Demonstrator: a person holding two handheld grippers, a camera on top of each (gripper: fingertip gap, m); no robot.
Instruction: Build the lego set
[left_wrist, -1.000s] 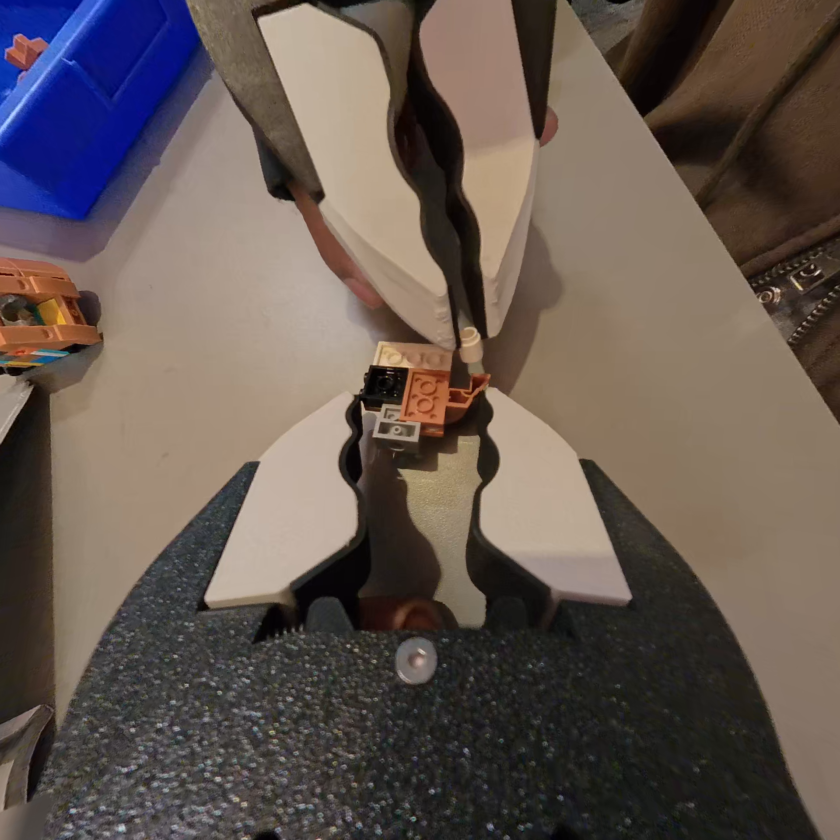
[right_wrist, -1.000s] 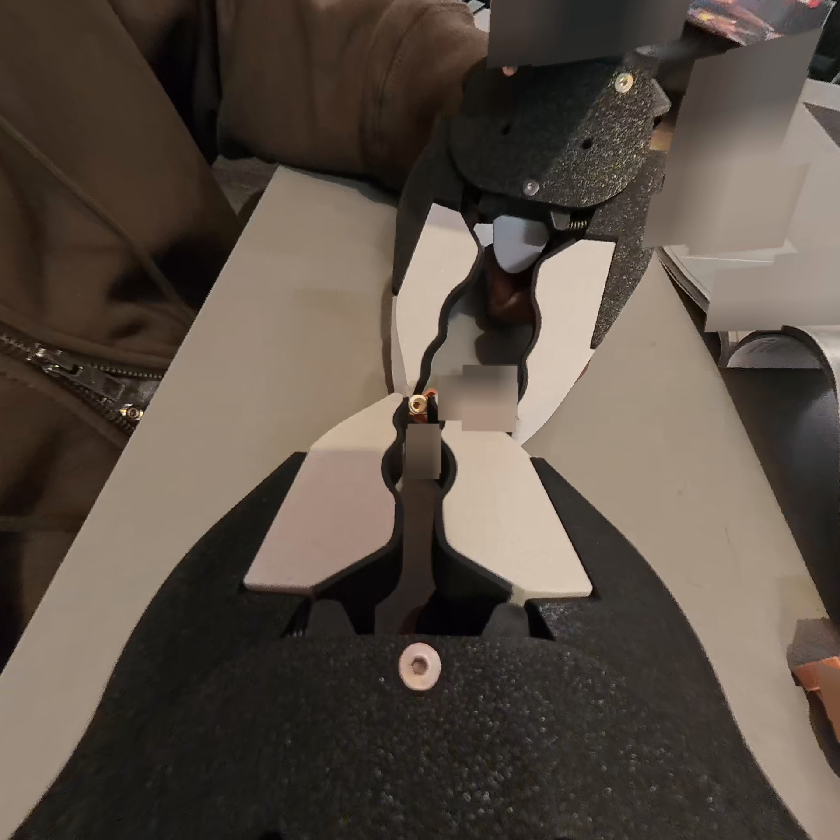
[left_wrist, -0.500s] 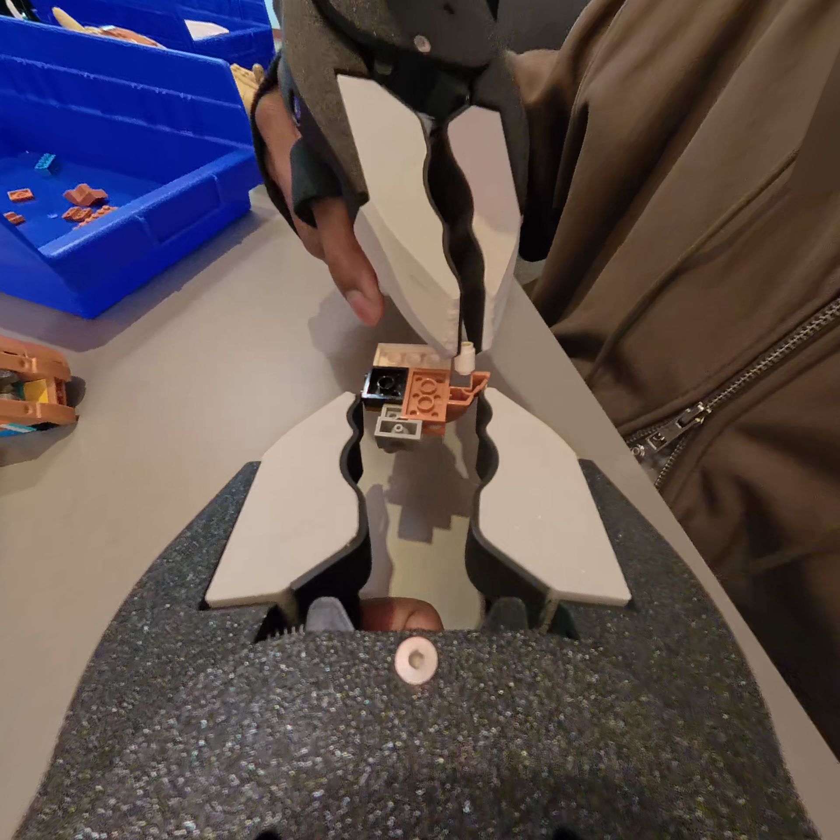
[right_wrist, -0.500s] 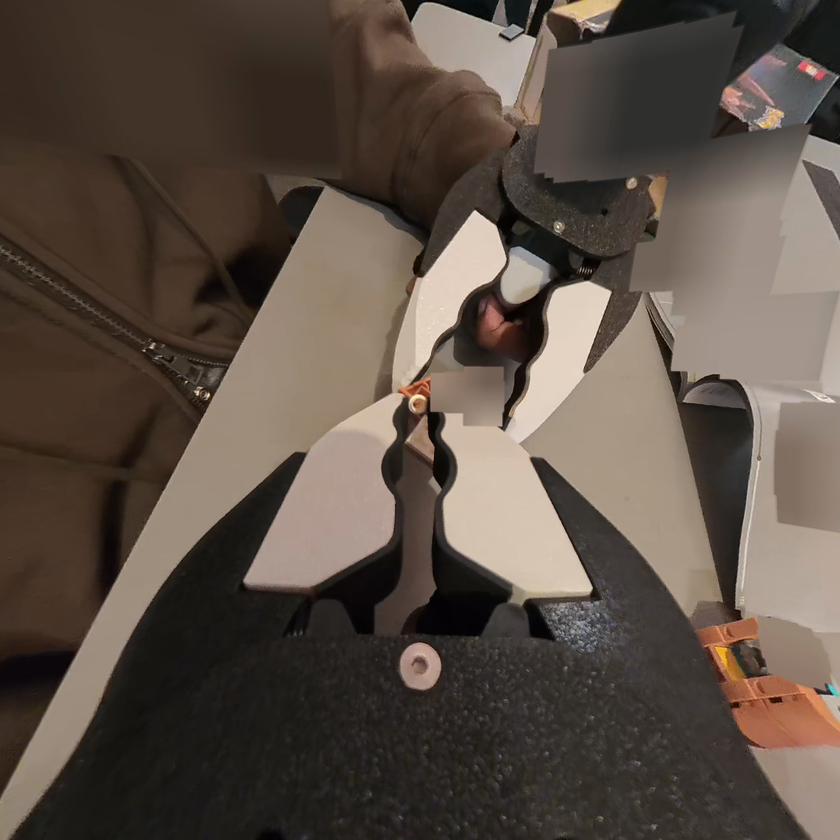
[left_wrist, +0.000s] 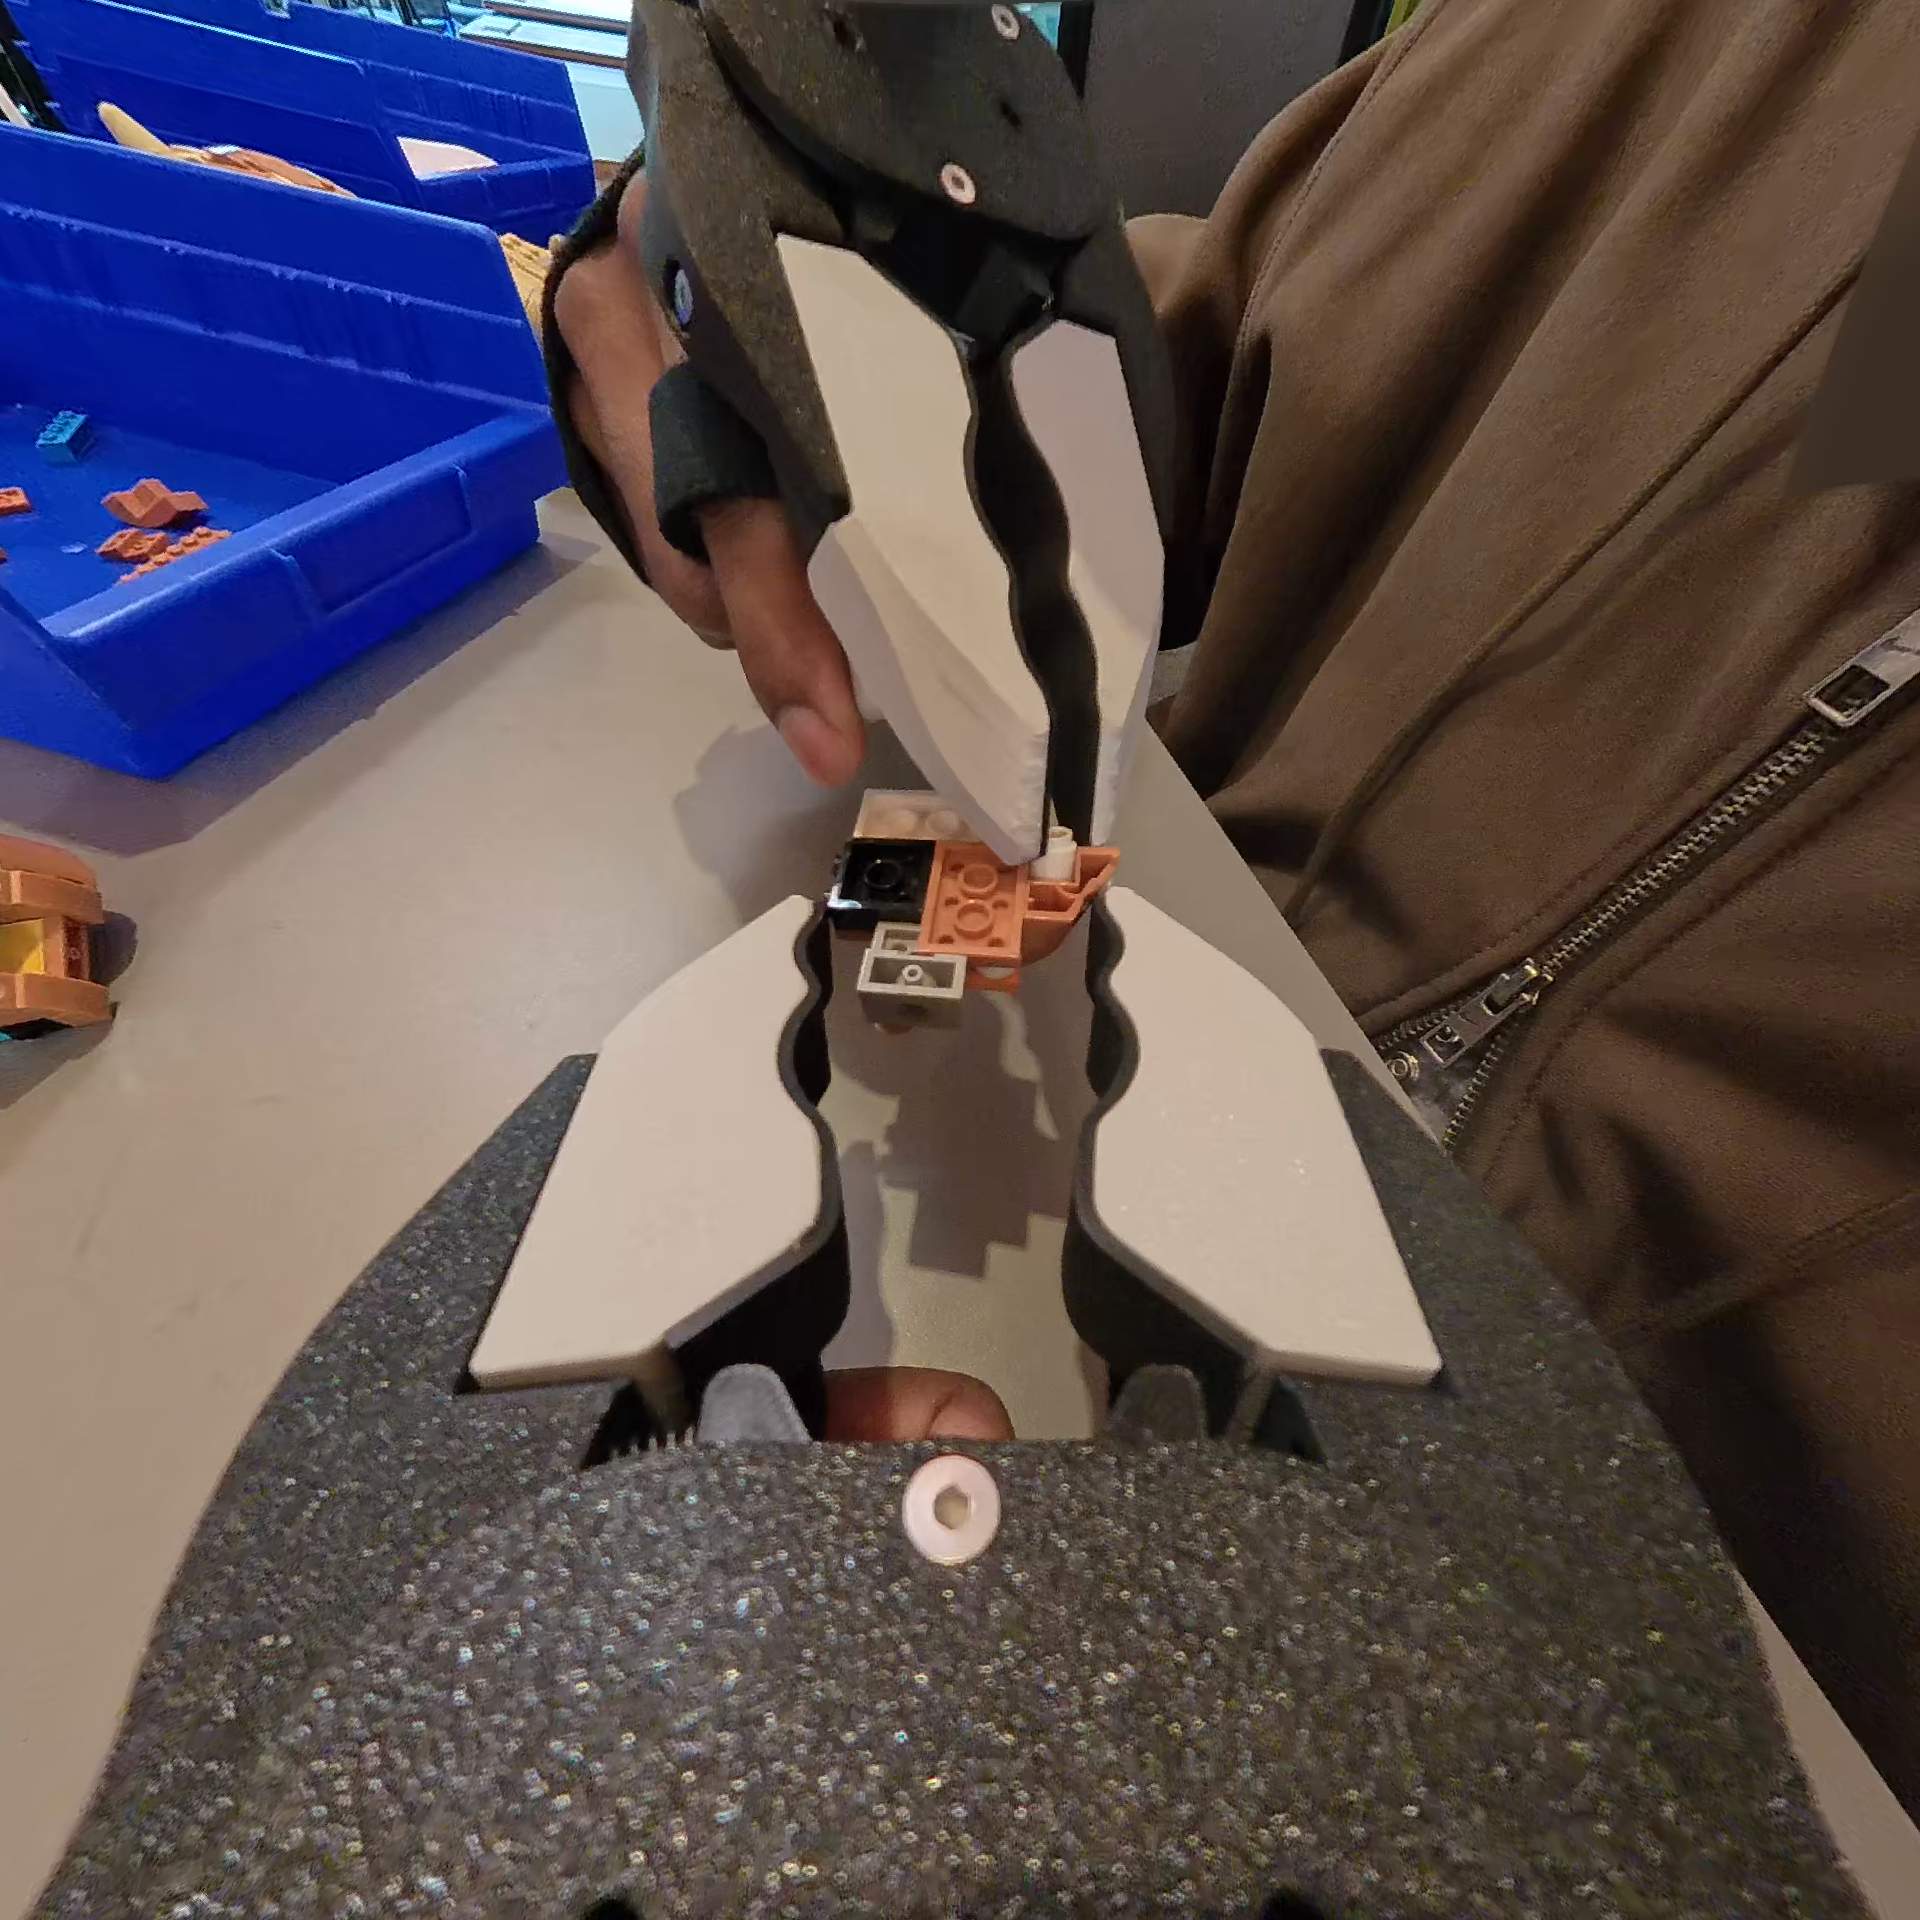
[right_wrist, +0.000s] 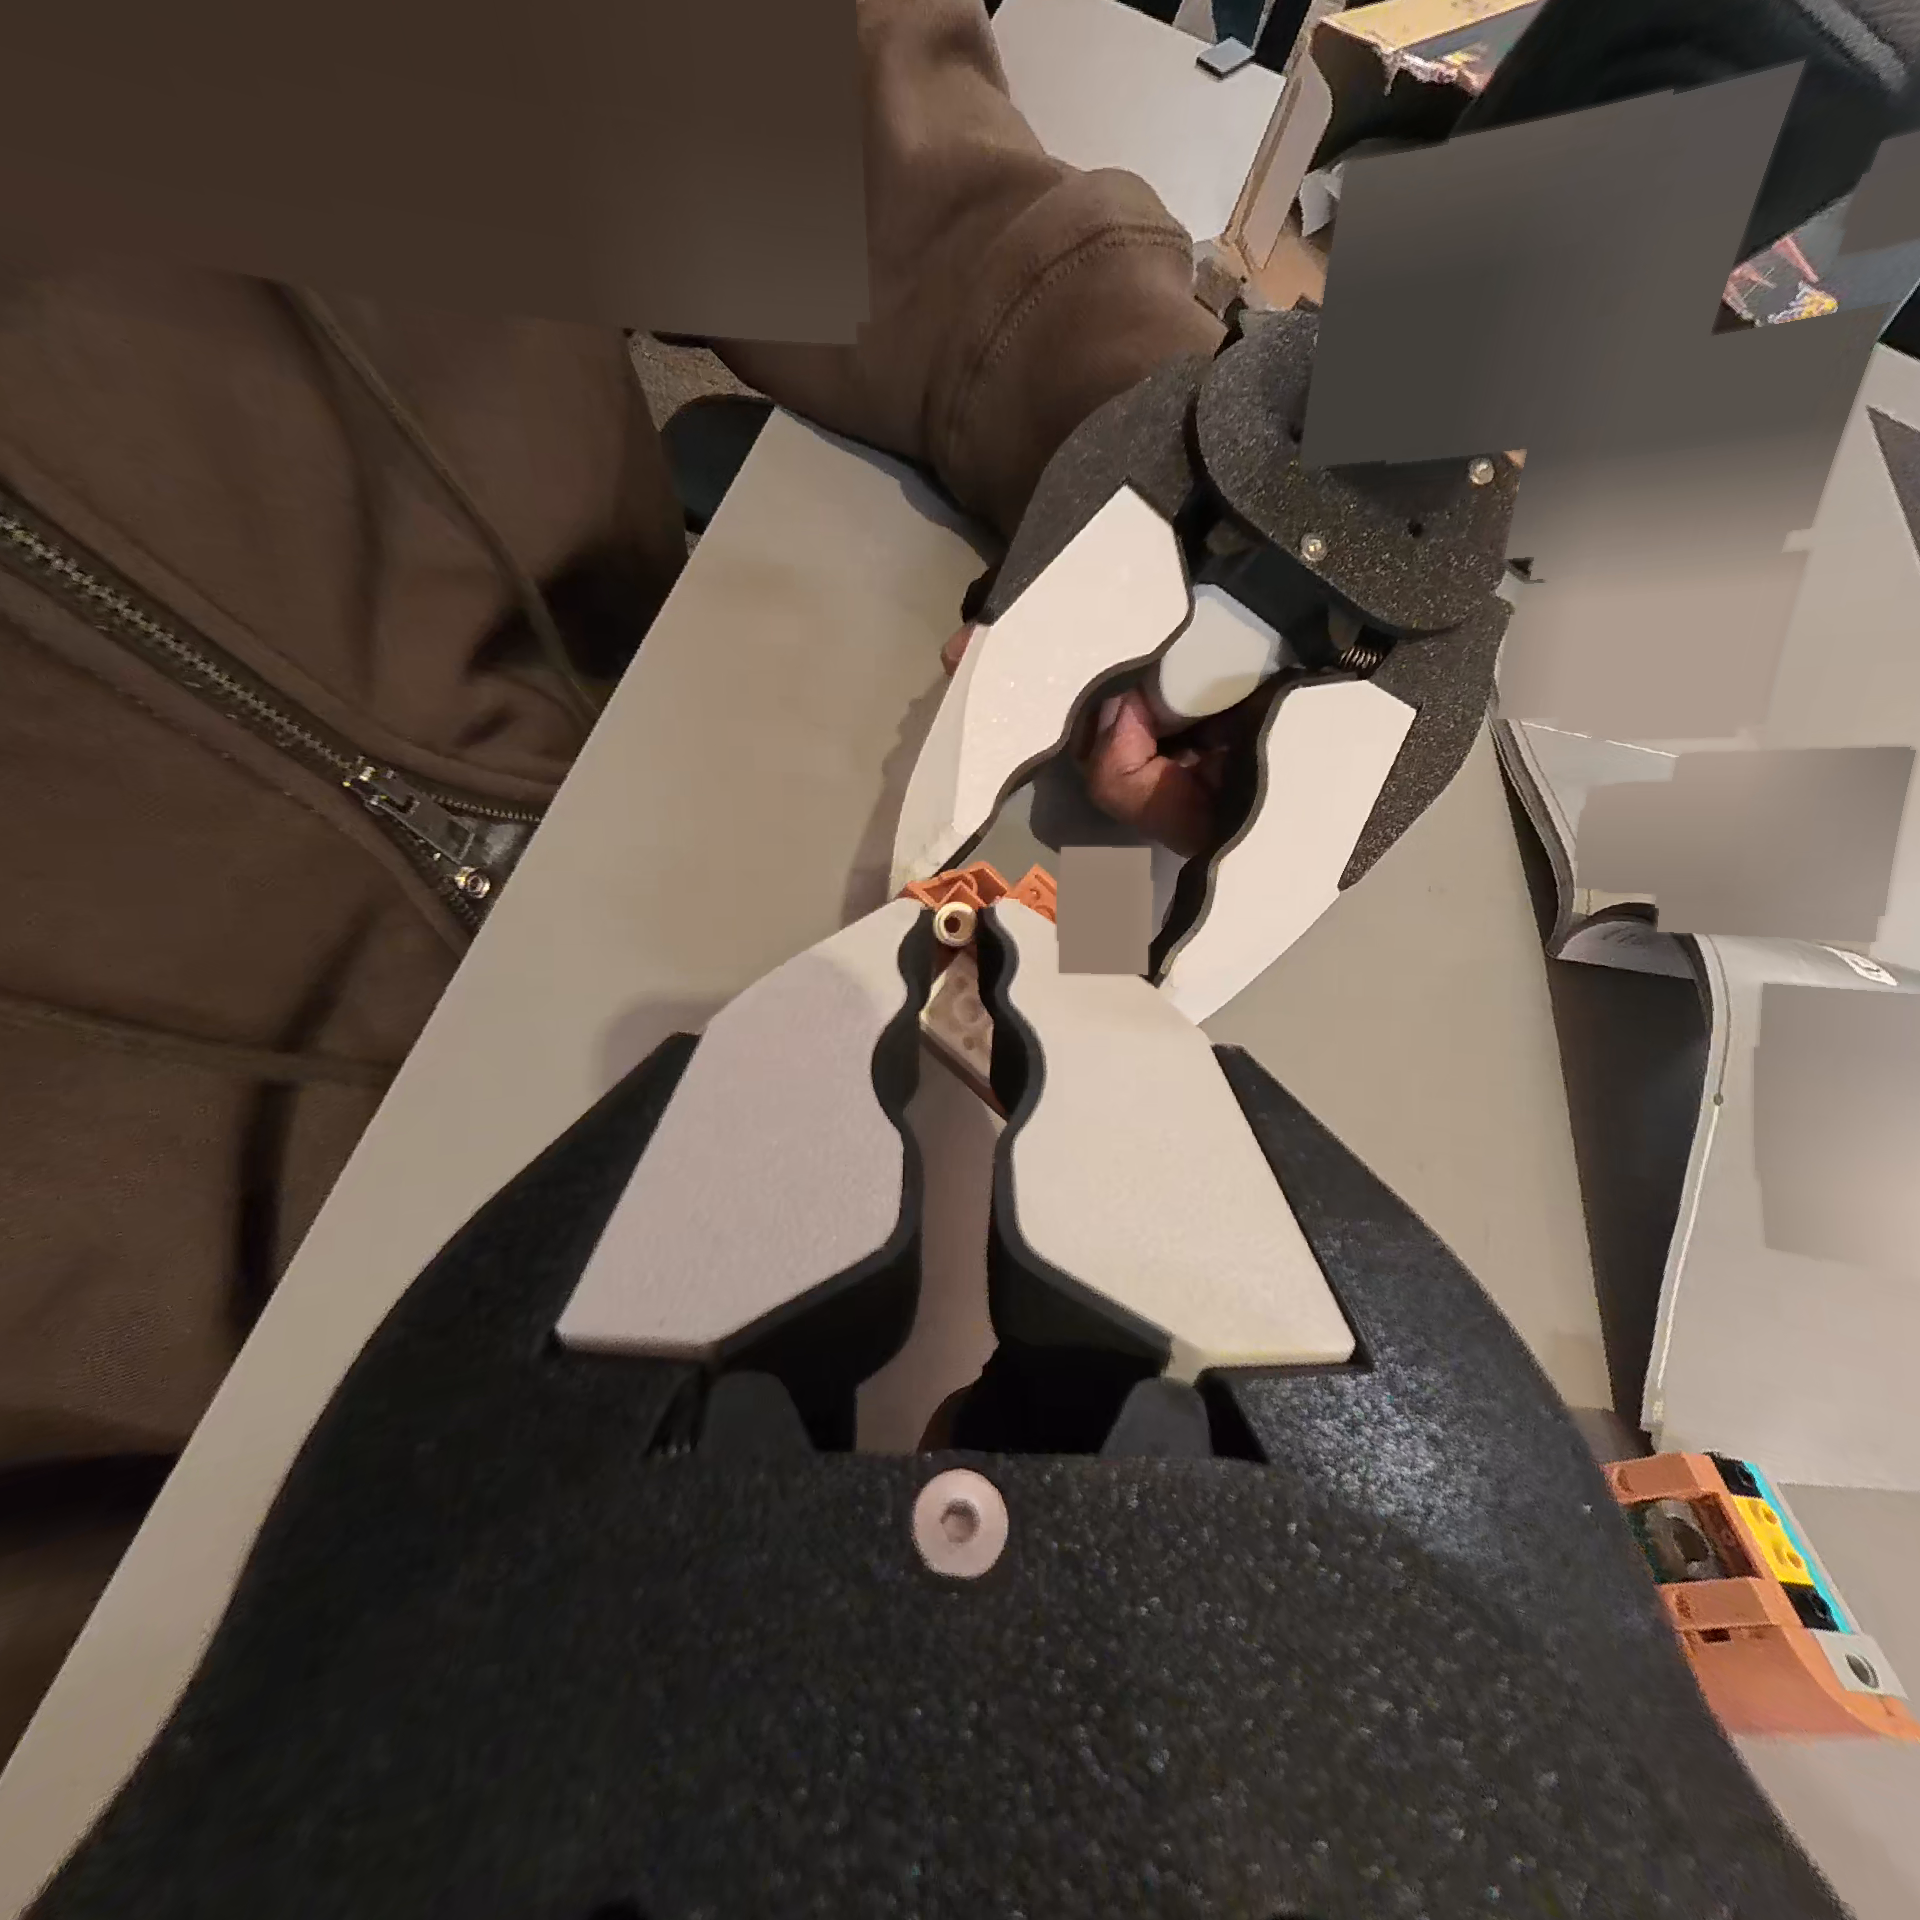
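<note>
My left gripper (left_wrist: 961, 920) is shut on a small lego assembly (left_wrist: 971, 904) of orange, black, grey and tan pieces and holds it above the grey table (left_wrist: 416, 935). My right gripper (left_wrist: 1062, 821) comes down from above, shut on a small cream round stud (left_wrist: 1058, 850). The stud touches the orange bracket at the assembly's right end. In the right wrist view my right gripper (right_wrist: 951, 920) pinches the stud (right_wrist: 954, 923) at its tips. The assembly (right_wrist: 961, 1013) shows just behind, held by the left gripper (right_wrist: 1039, 930) opposite.
A blue bin (left_wrist: 260, 582) with loose orange pieces stands at the far left, with more bins behind. A part-built orange model (left_wrist: 42, 935) lies on the table; it also shows in the right wrist view (right_wrist: 1766, 1579). A person's brown jacket (left_wrist: 1558, 623) borders the table edge.
Both grippers have risen and tilted up together, so the bins and the jacket have come into view. The stud stays at the assembly's orange bracket. Both grips are unchanged.
</note>
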